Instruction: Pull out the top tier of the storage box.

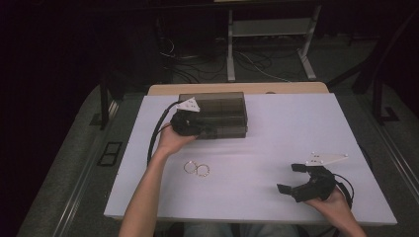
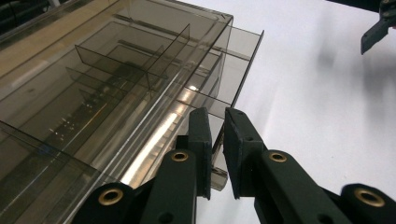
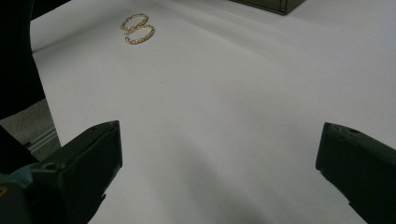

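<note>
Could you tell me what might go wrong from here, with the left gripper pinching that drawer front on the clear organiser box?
1. The left gripper pinches only the thin front panel of the smoked drawer; the smooth plastic could slip out.
2. Nothing holds the organiser box, and the right gripper hangs open far off, so a pull may drag the whole box along the white table.
3. The two gold hoops lie loose near the left forearm, which could brush them away.

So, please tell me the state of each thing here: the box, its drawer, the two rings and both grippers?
Box: clear smoky plastic, flat on the table.
Drawer: pulled out a little, front edge between the left jaws.
Left gripper: shut on the drawer front.
Right gripper: open, holds nothing, above the table.
Two gold rings: flat on the table, side by side, untouched.
</note>
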### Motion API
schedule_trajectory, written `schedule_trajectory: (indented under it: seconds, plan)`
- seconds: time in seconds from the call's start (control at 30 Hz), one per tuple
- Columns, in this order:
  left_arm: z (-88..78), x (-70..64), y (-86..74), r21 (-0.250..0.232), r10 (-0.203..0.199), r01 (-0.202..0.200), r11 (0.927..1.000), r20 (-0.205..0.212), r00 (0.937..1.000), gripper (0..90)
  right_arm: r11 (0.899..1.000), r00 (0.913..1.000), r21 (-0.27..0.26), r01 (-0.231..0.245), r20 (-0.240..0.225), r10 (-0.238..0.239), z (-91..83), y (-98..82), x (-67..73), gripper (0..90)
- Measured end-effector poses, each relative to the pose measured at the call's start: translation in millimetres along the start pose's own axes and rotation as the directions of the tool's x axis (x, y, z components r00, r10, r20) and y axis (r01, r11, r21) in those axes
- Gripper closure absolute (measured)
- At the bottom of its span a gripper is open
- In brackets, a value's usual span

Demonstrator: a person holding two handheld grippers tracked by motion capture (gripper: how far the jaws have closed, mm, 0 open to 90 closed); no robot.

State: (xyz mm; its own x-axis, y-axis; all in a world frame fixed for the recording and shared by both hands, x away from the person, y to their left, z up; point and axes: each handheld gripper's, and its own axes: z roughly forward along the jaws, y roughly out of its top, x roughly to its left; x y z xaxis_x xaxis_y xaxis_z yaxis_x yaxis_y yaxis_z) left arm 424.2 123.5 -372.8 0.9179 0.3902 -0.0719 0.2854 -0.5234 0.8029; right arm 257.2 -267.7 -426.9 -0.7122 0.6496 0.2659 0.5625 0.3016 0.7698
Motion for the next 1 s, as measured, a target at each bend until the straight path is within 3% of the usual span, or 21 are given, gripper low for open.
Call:
schedule_trajectory:
  seconds: [1.0]
  plan:
    - [-6.8, -14.8, -10.5, -0.027, 0.011, -0.011, 0.9996, 0.0, 0.9999, 79.8, 1.0, 1.0, 0.005, -0.002, -0.001, 0.002, 0.7, 0.1, 0.4, 0.0]
